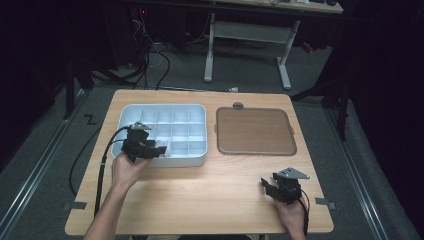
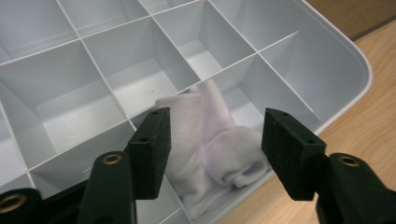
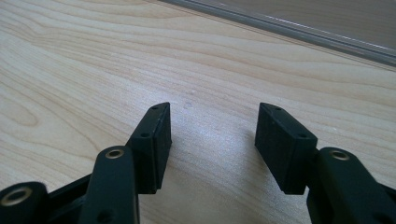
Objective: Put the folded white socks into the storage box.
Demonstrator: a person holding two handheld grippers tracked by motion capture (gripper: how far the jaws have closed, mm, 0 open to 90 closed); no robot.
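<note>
White cloth [image 2: 210, 149] in divided tray [image 2: 327, 70]

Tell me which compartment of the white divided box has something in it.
The one in the near row of the divided box, right under the left gripper: it holds a rolled white cloth. The other visible compartments look bare.

No readable text, label, brand, number or sign appears anywhere.

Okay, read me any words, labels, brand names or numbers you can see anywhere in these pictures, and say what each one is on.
None can be read.
The white divided tray, the white cloth in it, the brown tray and the wooden table: no print shows.
Both grippers, left and right: bare, jaws apart.
</note>
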